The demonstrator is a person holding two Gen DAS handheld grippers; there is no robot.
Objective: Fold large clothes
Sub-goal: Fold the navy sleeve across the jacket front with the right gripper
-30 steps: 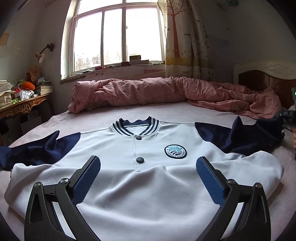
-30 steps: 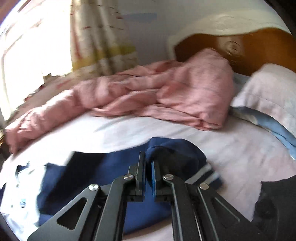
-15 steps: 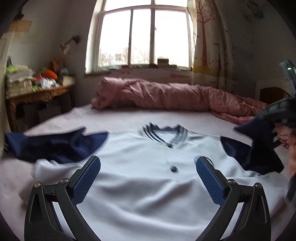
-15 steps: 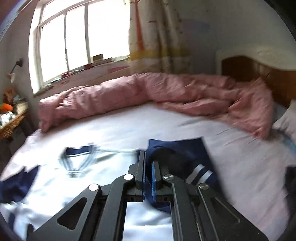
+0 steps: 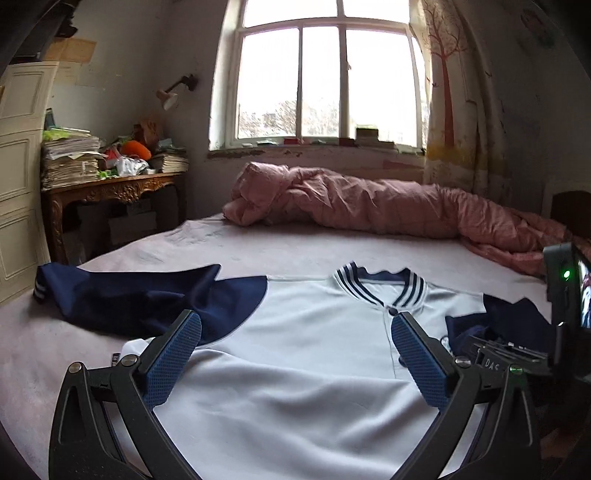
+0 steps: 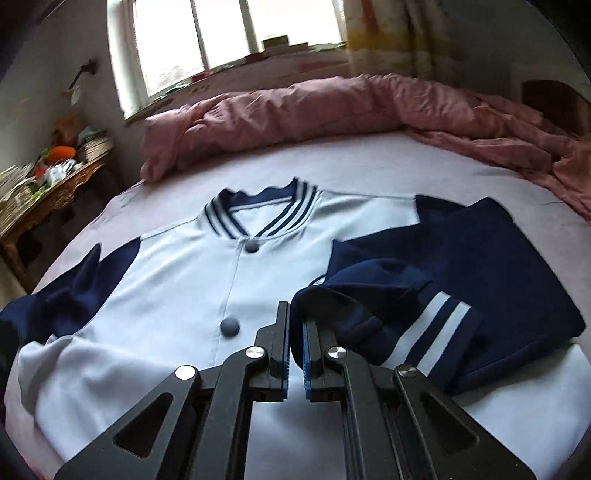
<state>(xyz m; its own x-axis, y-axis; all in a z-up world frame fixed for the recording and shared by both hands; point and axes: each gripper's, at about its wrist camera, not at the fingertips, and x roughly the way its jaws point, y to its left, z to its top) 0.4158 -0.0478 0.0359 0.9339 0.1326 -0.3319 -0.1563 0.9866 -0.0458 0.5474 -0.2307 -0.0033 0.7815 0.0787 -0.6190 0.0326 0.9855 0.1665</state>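
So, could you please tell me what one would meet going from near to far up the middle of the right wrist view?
Right gripper → lower button → upper button → striped collar → bare bed sheet → pink quilt → window.

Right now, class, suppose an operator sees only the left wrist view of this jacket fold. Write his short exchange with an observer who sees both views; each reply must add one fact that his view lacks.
Operator: I see only the right gripper's body at my edge. Is it holding anything?
Observer: Yes. The right gripper is shut on the sleeve, just beside the cuff.
Operator: Where does that sleeve lie?
Observer: It is folded inward, and the striped cuff lies over the white front of the jacket.
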